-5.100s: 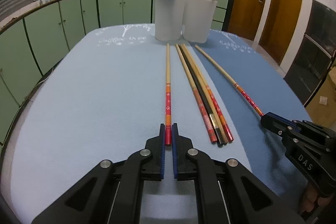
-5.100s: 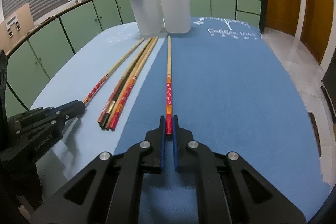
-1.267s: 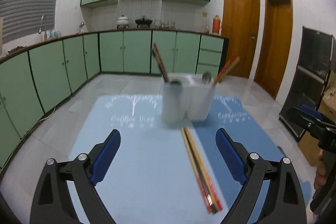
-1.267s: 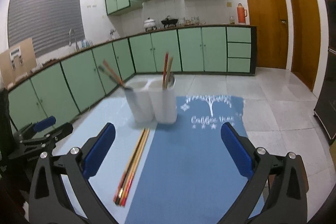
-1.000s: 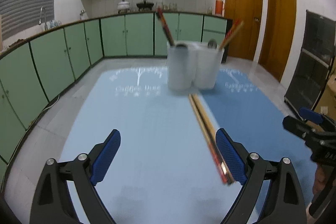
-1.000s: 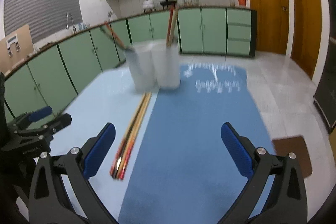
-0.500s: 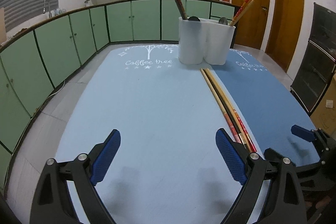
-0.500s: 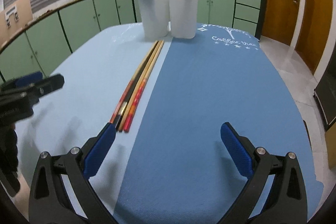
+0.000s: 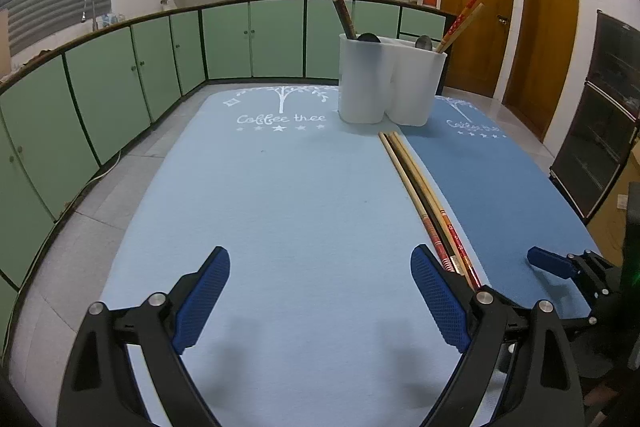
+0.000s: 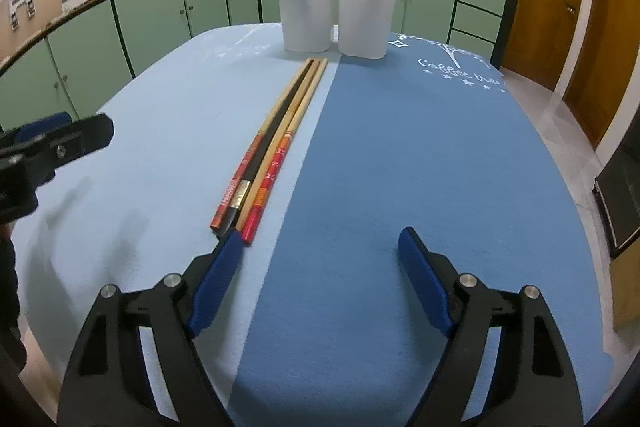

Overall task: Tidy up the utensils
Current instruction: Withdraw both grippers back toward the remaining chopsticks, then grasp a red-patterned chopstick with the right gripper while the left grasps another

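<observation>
A white two-compartment utensil holder (image 9: pixel 390 79) stands at the far end of the blue table mat, with chopsticks leaning out of each compartment; it also shows in the right wrist view (image 10: pixel 336 11). Three chopsticks (image 9: pixel 424 195) lie side by side on the mat, tips toward the holder, also seen in the right wrist view (image 10: pixel 272 147). My left gripper (image 9: pixel 320 291) is open and empty, low over the light blue mat, with the chopstick ends by its right finger. My right gripper (image 10: pixel 320 267) is open and empty, its left finger next to the chopstick ends.
The table carries a light blue mat (image 9: pixel 260 187) and a darker blue mat (image 10: pixel 420 155) side by side. Green kitchen cabinets (image 9: pixel 120 79) ring the room. Wooden doors (image 9: pixel 476 11) and a dark oven unit (image 9: pixel 600 115) stand to the right.
Both grippers, earlier shut on one chopstick each, are now open and empty, and those chopsticks stand in the holder. Both grippers have dropped low and come back toward the near ends of the lying chopsticks.
</observation>
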`<action>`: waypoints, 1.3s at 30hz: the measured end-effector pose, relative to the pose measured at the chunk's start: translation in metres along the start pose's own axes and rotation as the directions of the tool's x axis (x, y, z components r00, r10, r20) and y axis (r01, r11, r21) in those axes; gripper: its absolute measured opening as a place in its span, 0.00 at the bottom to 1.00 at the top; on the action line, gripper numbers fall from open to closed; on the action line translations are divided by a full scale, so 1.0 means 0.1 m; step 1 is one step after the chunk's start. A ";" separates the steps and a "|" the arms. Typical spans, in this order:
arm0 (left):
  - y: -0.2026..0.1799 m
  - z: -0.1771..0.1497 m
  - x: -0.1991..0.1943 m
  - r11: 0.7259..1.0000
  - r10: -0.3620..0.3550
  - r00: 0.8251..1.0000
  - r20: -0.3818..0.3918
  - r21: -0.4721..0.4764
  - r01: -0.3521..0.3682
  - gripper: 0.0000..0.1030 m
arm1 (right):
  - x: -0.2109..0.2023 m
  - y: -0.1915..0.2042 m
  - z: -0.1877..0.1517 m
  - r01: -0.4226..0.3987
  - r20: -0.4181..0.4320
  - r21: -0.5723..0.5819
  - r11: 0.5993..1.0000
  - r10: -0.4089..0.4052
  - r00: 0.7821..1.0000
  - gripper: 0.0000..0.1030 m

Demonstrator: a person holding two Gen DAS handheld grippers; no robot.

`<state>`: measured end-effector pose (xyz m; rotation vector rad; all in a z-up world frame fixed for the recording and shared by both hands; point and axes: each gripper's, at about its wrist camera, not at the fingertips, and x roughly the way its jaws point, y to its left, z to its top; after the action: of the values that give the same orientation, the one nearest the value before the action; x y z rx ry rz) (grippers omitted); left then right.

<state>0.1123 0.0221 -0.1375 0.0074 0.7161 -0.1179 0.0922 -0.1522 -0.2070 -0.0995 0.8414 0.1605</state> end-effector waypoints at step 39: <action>-0.53 -0.21 0.33 0.995 -0.071 0.985 -0.158 0.059 0.081 0.87 | -0.05 -0.42 -0.04 -0.069 0.015 0.137 0.988 0.068 0.998 0.05</action>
<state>0.1177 -0.0327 -0.1731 0.0523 0.8688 -0.2160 0.0937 -0.1949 -0.2052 0.0597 0.8439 0.1670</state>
